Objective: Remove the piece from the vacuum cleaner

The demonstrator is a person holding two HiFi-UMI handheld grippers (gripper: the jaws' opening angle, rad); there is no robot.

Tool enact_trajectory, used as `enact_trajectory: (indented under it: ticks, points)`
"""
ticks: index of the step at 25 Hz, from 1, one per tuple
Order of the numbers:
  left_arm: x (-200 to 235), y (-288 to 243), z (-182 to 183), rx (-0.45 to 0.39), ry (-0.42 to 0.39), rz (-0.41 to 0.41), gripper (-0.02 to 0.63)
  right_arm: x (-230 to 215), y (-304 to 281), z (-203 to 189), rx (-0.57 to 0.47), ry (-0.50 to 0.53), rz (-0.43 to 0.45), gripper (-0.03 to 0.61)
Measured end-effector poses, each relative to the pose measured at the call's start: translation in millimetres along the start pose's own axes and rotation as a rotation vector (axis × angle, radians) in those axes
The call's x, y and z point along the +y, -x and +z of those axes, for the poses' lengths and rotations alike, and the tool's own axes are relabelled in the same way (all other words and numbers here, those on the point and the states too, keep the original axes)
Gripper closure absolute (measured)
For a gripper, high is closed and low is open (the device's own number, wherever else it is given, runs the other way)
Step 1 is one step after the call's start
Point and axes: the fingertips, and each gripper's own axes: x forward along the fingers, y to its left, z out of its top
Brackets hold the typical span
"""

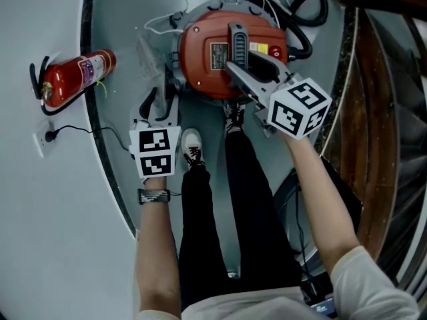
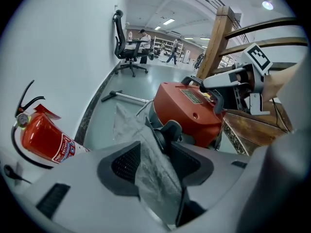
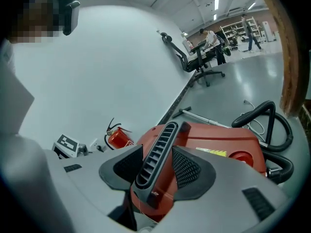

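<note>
On the floor (image 1: 127,45), just ahead of the shoes (image 1: 192,145): vacuum cleaner (image 1: 213,59). Left of it, at the foot of the wall (image 1: 40,245): fire extinguisher (image 1: 70,79). Behind it: coiled hose (image 1: 303,25). Between the left gripper's (image 2: 155,161) parted jaws: crumpled sheet (image 2: 129,125). Between the right gripper's (image 3: 156,166): the cleaner's top handle (image 1: 237,42).

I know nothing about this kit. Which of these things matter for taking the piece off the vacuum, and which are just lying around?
In the job:
red vacuum cleaner
its ribbed handle, between the open jaws of the right gripper
crinkled plastic sheet, between the open jaws of the left gripper

Lying about:
fire extinguisher
metal tube
office chair
black hose
</note>
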Motion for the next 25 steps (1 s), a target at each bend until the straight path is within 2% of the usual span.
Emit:
enact_trajectory:
  ticks: [5,12,18,25]
  points:
    - [2,-4,-1,-0.007,0.030,-0.013,0.425,1,1,1,-0.056,0.031,-0.028,0.391]
    - [6,-4,-3,-0.005,0.019,0.032,0.496,1,1,2,-0.071,0.044,-0.046,0.387]
    - [9,-3,-4,-0.012,0.100,0.050,0.557,2,1,2,-0.070,0.047,-0.048,0.383]
    - [16,-2,-5,-0.007,0.140,0.026,0.571,1,0,2,-0.076,0.047,-0.054,0.383]
